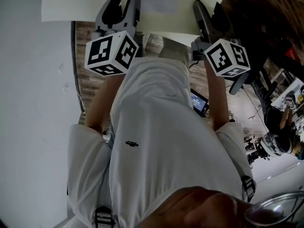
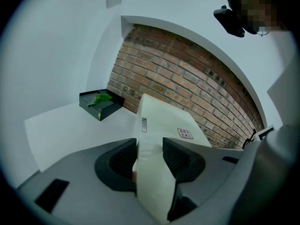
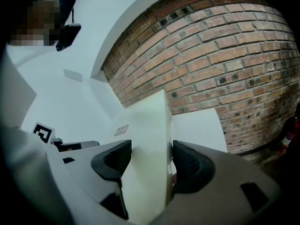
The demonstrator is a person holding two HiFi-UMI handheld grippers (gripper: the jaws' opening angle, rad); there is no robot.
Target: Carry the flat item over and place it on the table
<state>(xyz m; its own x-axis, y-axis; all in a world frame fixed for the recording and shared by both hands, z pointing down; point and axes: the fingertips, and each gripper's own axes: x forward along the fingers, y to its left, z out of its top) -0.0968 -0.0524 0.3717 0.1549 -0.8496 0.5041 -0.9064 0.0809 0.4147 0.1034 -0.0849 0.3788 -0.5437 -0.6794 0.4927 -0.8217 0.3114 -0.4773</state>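
The left tool (image 2: 149,149) is clamped on the near edge of the flat item (image 2: 164,121), a pale slab held out in front of the person beside the white desk (image 2: 61,130). The right tool (image 3: 151,158) pinches that same edge further along. With only one edge gripped, the far end could droop and slip free, or clip the black tray (image 2: 101,104) on lowering.

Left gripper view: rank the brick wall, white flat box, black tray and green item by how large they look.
1. brick wall
2. white flat box, though it sits closest to the camera, which inflates it
3. black tray
4. green item inside the tray
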